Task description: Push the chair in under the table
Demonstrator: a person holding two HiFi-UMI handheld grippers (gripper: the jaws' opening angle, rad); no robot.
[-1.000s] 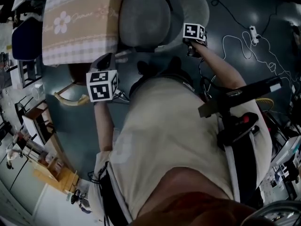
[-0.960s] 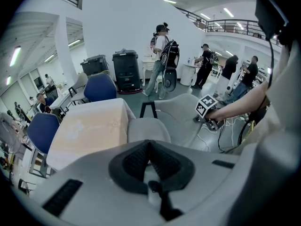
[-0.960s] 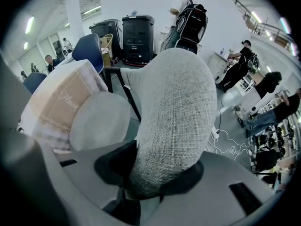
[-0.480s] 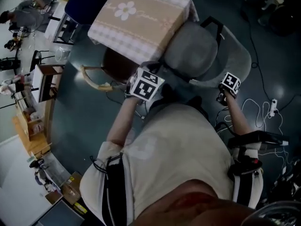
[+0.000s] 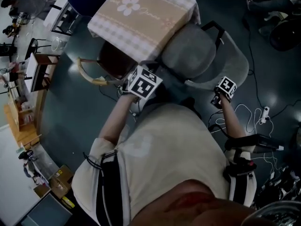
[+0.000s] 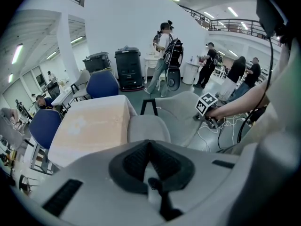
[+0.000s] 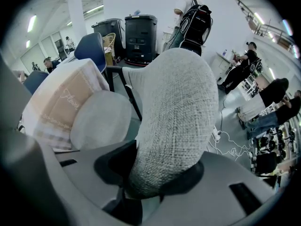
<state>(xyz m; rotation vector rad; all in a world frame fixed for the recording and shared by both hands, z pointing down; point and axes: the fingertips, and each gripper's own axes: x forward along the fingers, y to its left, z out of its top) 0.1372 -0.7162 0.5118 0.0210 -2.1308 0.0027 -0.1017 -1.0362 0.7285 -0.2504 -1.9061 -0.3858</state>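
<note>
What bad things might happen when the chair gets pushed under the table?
The right gripper pinches only the edge of the chair's backrest, so it may slip off during the push. The seat sits right by the hanging tablecloth, which might get dragged or bunched. Loose cables lie on the floor nearby and might tangle the person's feet.

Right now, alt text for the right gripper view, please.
The right gripper is clamped on the edge of the grey fabric chair back, which fills the centre. To its left are the chair seat and the beige cloth-covered table; people stand behind.
</note>
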